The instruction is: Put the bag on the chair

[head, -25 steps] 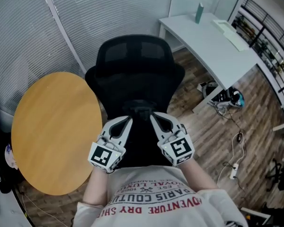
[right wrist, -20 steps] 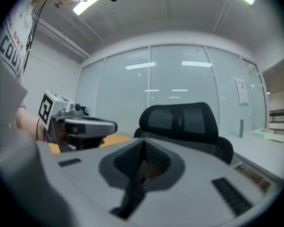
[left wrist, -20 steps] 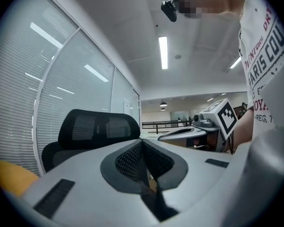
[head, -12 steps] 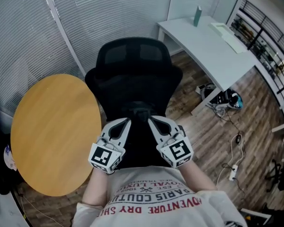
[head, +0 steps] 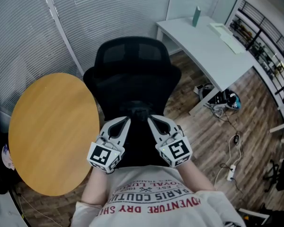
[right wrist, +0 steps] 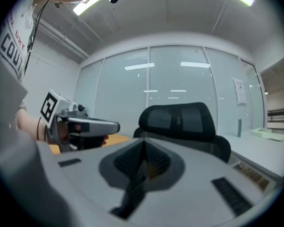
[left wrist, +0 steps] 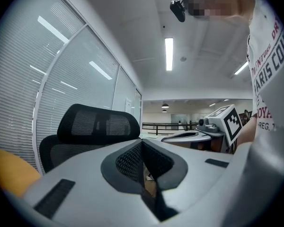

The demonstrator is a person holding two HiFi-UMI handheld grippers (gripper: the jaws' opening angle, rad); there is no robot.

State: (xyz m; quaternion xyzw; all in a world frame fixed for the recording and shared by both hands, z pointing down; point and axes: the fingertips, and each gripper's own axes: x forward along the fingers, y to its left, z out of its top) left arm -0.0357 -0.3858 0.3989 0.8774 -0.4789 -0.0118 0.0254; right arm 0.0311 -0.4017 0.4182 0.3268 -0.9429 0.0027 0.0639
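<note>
A black mesh office chair (head: 132, 74) stands in front of me, its back towards the window wall. In the head view my left gripper (head: 128, 120) and right gripper (head: 150, 119) hover side by side above the dark seat, close to my torso, tips angled towards each other. Both are shut with nothing between their jaws. The left gripper view shows its jaws closed (left wrist: 142, 142), the chair's backrest (left wrist: 97, 126) beyond, and the right gripper (left wrist: 169, 137) off to the side. The right gripper view shows closed jaws (right wrist: 144, 142) facing the chair (right wrist: 180, 119). I see no bag in any view.
A round wooden table (head: 52, 131) stands left of the chair. A white desk (head: 213, 41) with a green bottle (head: 196, 15) is at the back right. Cables and a power strip (head: 232, 169) lie on the wooden floor to the right. Blinds cover the glass wall behind.
</note>
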